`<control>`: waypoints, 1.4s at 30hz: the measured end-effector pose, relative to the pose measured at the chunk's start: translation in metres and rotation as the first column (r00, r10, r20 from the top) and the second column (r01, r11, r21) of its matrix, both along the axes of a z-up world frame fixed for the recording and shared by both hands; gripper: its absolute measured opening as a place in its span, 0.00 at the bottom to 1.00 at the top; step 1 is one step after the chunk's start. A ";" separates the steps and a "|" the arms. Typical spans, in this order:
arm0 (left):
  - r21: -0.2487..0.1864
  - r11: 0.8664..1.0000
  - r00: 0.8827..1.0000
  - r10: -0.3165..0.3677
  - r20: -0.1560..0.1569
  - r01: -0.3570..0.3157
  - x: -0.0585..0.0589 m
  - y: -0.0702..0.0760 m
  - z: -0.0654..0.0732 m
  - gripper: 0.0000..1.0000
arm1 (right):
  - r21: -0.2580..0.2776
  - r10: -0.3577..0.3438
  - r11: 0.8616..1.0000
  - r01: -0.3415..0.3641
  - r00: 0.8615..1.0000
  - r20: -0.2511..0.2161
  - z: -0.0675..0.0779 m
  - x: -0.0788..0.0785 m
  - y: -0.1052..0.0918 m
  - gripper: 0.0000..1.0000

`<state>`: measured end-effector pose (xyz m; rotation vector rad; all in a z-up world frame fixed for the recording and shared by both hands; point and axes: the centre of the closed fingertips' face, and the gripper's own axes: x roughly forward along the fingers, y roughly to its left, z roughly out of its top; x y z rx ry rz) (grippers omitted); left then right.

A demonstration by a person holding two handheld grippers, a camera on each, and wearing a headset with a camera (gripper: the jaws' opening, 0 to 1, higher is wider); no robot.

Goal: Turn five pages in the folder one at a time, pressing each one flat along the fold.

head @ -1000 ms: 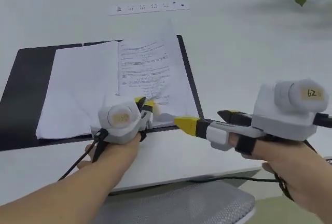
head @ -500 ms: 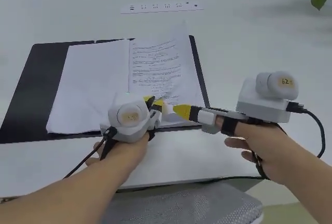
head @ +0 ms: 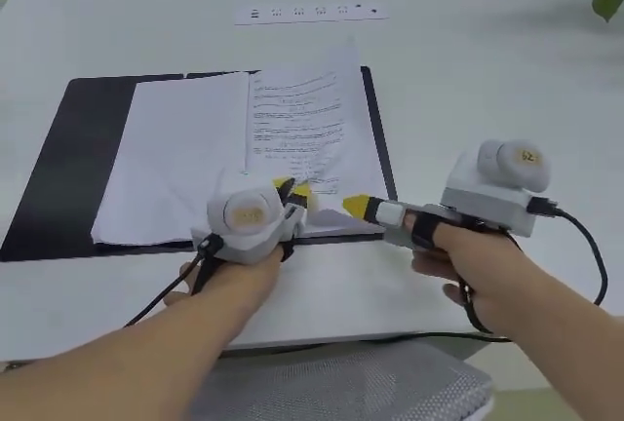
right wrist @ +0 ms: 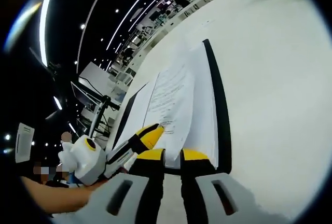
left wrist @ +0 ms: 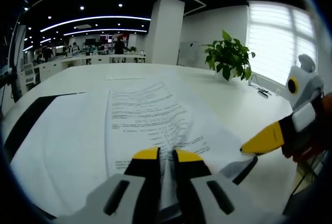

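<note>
Largest: white workbench point(head: 487, 70), running out well beyond both sets of fingertips and on under them. Next: black folder point(head: 68, 168), lying open and flat on that bench, directly ahead of the left fingers and ahead and to the left of the right ones. Inside the folder, blank page point(head: 175, 158) ahead-left of the left fingertips and printed page point(head: 302, 119) straight ahead of them, with its near corner area bowed up off the stack just beyond the tips. Grey mesh chair seat point(head: 341, 382) behind and below both grippers, past the bench's near edge. Potted plant point(left wrist: 228, 58) far beyond the right fingers, at the bench's far right. White power strip point(head: 310, 13) well beyond the folder's far edge, in line with the left fingers. Left gripper point(head: 295, 192) held low over the bottom edge of the printed page; in the left gripper view its yellow-tipped fingers point(left wrist: 148, 155) nearly together with a slim gap, white paper running into that gap; cannot tell whether the sheet is pinched or merely lies beneath. Right gripper point(head: 357, 207) just to the right of the left fingertips, close but apart from them, pointing at the same bottom corner; in the right gripper view its fingers point(right wrist: 150, 155) drawn together, nothing seen between them, the folder's black right edge just ahead. Thin black cable point(head: 161, 299) trailing back from the left gripper, behind its fingers.
</note>
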<state>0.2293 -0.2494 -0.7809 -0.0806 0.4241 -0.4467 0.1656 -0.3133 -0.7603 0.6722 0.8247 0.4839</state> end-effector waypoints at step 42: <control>-0.139 0.982 0.991 -0.130 0.014 0.131 -0.046 0.089 0.130 0.25 | 0.078 -0.211 0.977 0.199 0.958 0.196 0.116 0.005 0.072 0.00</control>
